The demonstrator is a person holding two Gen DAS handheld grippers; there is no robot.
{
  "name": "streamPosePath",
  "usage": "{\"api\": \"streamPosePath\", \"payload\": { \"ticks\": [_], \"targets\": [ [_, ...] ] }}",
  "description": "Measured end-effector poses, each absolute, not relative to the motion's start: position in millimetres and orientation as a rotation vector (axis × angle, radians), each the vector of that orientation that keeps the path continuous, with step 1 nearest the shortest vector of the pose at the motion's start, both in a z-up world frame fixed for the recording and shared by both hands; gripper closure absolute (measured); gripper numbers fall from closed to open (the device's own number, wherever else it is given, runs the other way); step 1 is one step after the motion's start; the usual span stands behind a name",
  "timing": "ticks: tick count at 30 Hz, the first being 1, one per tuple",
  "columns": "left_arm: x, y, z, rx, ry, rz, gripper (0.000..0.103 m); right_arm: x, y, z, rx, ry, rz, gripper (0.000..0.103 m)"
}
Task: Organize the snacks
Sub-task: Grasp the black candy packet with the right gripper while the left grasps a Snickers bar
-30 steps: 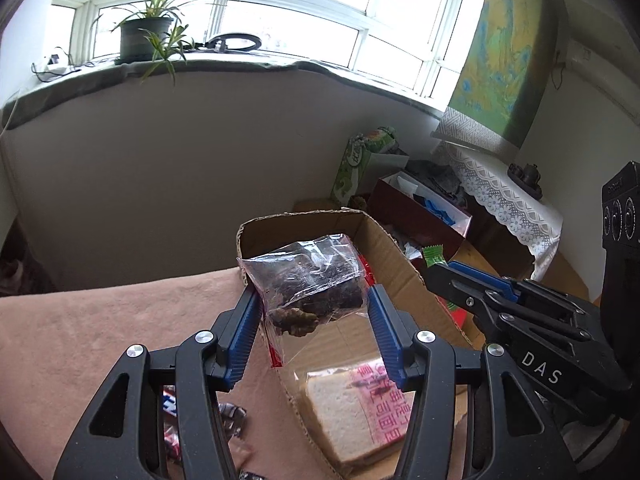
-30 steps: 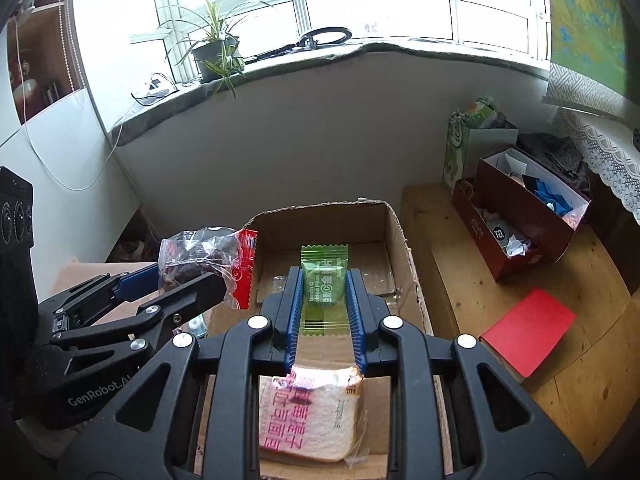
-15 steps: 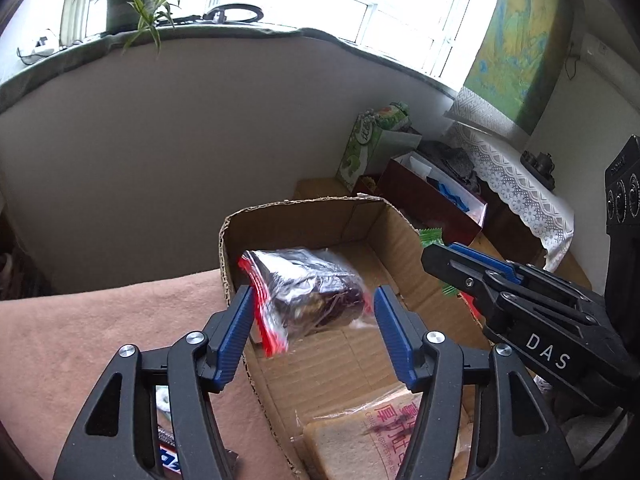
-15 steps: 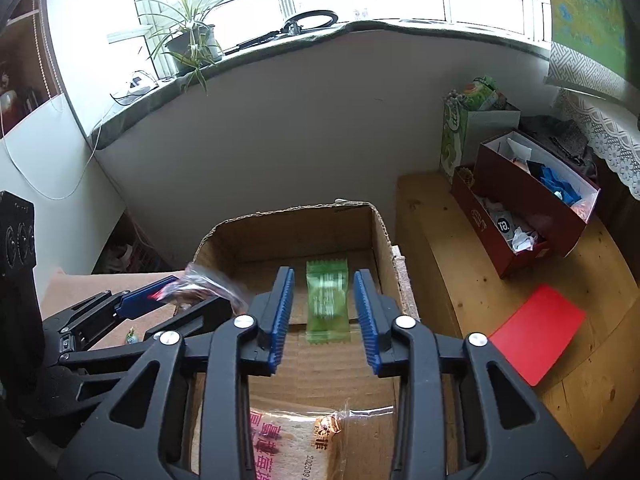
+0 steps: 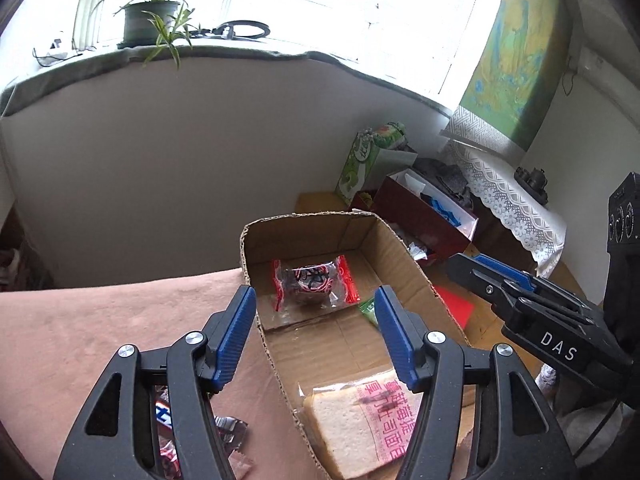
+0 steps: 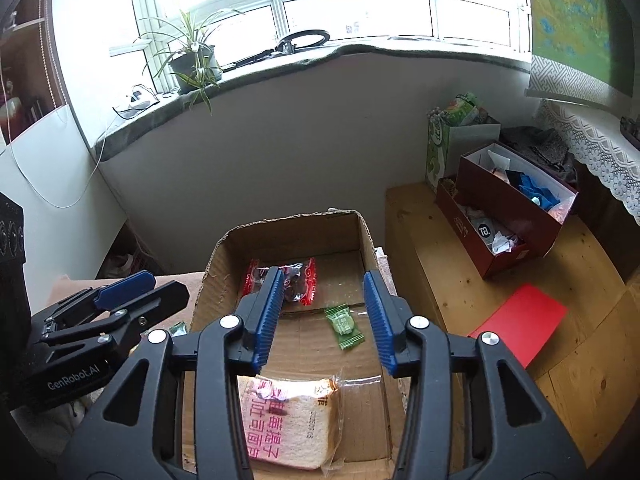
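Lying on the floor of the open cardboard box point(image 6: 368, 248), near its far wall, is a clear packet of dark snacks with red ends point(image 6: 286, 280); nothing grips it. Nearer than that packet, toward the box's right wall, rests a small green candy packet point(image 6: 344, 326), also free. At the box's near end lies a wrapped slice of bread with pink print point(image 6: 288, 420), flat on the cardboard.

Above the box's near half hangs the right gripper point(image 6: 320, 320), its blue-padded jaws apart and just opened wider, with nothing between them. The left gripper point(image 5: 314, 334) hovers over the box's left wall, its jaws likewise spread, having just been opening, and empty. To the left of the box a pink-brown cloth point(image 5: 100, 340) covers the surface, and a few wrapped snacks point(image 5: 224, 432) lie on it below the left gripper, though they are largely hidden, so their kind is hard to tell. To the box's right is a wooden platform point(image 6: 580, 360) bearing a red card point(image 6: 524, 320) and a dark red shoebox point(image 6: 516, 220).
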State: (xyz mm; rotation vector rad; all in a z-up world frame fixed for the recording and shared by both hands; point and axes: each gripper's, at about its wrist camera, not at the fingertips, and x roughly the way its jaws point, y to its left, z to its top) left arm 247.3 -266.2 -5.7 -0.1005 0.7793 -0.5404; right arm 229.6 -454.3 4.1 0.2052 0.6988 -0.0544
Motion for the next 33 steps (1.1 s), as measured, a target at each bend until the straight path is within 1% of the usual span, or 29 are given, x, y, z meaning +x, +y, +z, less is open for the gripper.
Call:
{"api": "streamPosePath", "payload": {
  "ticks": [8,14,18,24,33],
  "targets": [
    [211.7,-225.9,20.0,-0.127,0.727,-0.533,0.042,180.7,-428.3,29.3,0.206,0.649,-0.034,0.06],
    [184.8,-187.3,22.0,-0.146,0.712,-0.51,0.042,143.7,-395.8,27.2,0.194,0.65,0.007,0.06],
    [172.5,-156.4,11.7,-0.175,0.726,-0.471,0.042,120.3,-377.5,15.5,0.211,0.662,0.027,0.059],
    [158.8,-112.0,-17.6,-0.232,0.776,-0.405,0.042,95.2,-355.5,-12.9,0.242,0.709,0.057,0.059],
    [157.2,-95.6,-58.9,-0.203,0.857,-0.382,0.042,88.2,-319.5,-58.7,0.238,0.823,0.109,0.059]
  ]
}}
